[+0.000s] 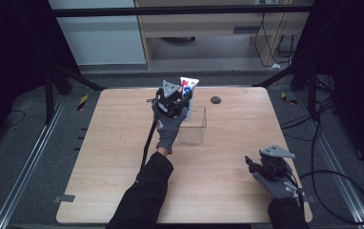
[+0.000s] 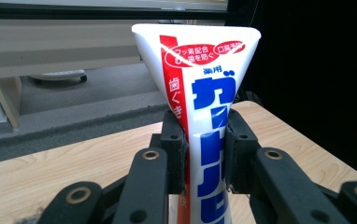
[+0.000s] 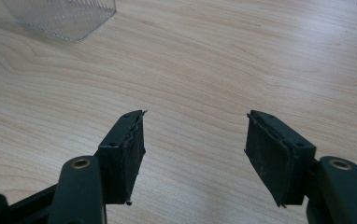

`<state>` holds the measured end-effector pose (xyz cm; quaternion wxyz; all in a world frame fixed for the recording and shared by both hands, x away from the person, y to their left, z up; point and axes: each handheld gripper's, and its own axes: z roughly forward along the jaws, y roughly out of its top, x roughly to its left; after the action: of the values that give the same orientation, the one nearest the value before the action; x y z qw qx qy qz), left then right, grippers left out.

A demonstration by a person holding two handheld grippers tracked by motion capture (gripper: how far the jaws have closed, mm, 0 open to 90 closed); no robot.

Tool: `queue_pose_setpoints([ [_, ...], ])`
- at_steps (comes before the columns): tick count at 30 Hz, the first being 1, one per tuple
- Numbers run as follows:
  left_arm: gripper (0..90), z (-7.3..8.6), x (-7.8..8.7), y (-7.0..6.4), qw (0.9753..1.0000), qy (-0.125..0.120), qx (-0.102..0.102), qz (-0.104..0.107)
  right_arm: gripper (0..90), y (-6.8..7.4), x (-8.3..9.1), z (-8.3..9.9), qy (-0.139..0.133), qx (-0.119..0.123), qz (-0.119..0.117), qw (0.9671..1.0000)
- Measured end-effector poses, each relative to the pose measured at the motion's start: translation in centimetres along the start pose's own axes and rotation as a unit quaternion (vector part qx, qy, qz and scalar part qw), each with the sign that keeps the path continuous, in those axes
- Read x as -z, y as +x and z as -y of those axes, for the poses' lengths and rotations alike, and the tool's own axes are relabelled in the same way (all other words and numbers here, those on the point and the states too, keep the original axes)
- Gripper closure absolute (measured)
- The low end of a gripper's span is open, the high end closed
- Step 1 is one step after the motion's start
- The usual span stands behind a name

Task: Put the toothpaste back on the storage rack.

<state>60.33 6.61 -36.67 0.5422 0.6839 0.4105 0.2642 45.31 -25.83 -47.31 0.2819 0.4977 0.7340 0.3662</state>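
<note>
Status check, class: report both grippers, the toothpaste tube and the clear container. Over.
Left gripper shut on toothpaste tube, upright above clear container. Right gripper open, empty, low over table. Nothing in the way.

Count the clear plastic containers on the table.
1. The clear container stands at mid-table, right beside the left gripper holding the toothpaste tube; its corner shows in the right gripper view.
</note>
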Motion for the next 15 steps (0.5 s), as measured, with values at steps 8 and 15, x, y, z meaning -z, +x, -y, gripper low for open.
queue_pose_setpoints([
  [8,72.7,1.2,-0.5,0.2,0.9999,0.011,0.000,-0.003,37.2,0.1,0.0,0.0,0.000,-0.001,-0.002,1.0000],
  [15,72.7,2.4,-1.2,0.3,0.9996,0.026,0.001,-0.004,37.2,0.1,0.0,0.0,0.001,0.000,-0.003,1.0000],
])
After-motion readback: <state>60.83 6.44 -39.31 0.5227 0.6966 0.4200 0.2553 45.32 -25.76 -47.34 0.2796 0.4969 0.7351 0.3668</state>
